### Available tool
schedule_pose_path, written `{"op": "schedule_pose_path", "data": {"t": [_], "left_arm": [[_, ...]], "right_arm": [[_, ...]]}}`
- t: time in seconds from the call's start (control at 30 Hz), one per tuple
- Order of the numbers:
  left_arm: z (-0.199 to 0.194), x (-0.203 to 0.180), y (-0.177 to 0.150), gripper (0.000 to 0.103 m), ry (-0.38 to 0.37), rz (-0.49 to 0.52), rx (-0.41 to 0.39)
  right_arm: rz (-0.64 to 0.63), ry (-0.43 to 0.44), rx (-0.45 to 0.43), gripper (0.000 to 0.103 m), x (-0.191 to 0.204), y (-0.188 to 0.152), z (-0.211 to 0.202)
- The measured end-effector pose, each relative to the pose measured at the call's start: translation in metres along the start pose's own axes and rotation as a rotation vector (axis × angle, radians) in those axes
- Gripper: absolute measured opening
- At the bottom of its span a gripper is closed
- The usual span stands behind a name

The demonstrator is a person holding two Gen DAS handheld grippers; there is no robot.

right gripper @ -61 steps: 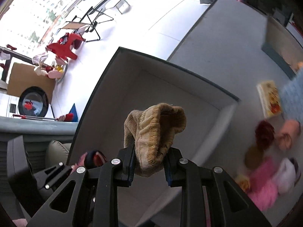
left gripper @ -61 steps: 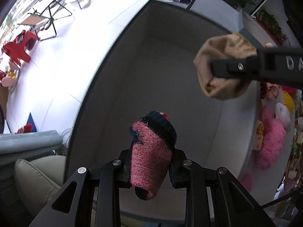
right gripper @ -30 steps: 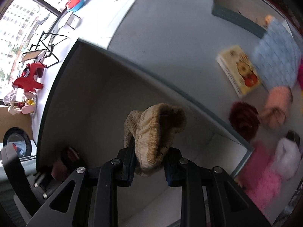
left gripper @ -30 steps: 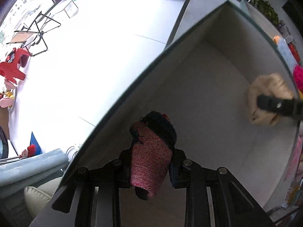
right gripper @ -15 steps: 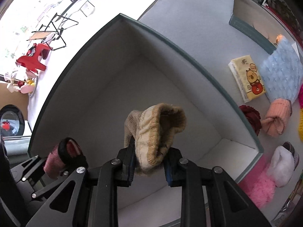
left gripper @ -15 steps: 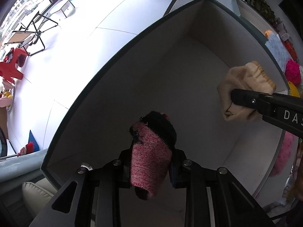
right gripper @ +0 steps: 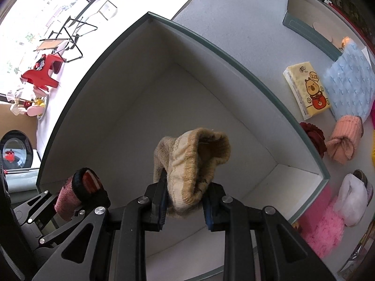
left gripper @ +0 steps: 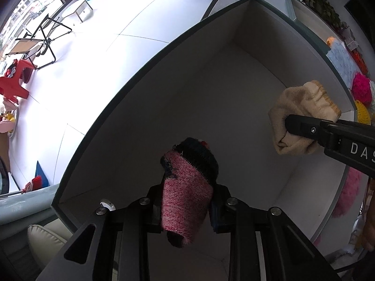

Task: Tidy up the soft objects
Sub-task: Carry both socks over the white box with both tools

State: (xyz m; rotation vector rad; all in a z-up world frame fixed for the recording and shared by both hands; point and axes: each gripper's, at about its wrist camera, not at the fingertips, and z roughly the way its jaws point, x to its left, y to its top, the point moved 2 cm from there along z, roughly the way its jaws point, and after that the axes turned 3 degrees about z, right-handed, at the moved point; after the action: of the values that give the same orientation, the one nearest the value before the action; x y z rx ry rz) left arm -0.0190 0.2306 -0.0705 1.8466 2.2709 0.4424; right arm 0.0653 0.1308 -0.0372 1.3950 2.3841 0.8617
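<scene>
Grippers (left gripper: 186,207) (right gripper: 185,207) tilt downward over box (right gripper: 234,53), clamping socks (left gripper: 187,187) (right gripper: 194,161).

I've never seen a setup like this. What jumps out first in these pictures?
Two black grippers each pinch a rolled sock over a big empty white box: the left gripper clamps a pink sock, the right gripper a tan sock. On the grey table right of the box lie more soft things, including a fluffy pink item.

Daylight from big windows (right gripper: 42,7) floods a glossy white tiled floor (left gripper: 98,53). On it stand a black folding chair (left gripper: 39,43), a red plastic stool (right gripper: 43,73) and a low white bench (left gripper: 77,10).
</scene>
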Motion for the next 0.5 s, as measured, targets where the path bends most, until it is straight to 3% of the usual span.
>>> {"op": "schedule_pose_path", "data": {"t": [0.5], "left_arm": [[0.0101,0.0026,-0.0063,0.028,0.012,0.023,-0.018]], "right_arm": [[0.003,0.004,0.005,0.029,-0.0035,0.0014,-0.0027]]}}
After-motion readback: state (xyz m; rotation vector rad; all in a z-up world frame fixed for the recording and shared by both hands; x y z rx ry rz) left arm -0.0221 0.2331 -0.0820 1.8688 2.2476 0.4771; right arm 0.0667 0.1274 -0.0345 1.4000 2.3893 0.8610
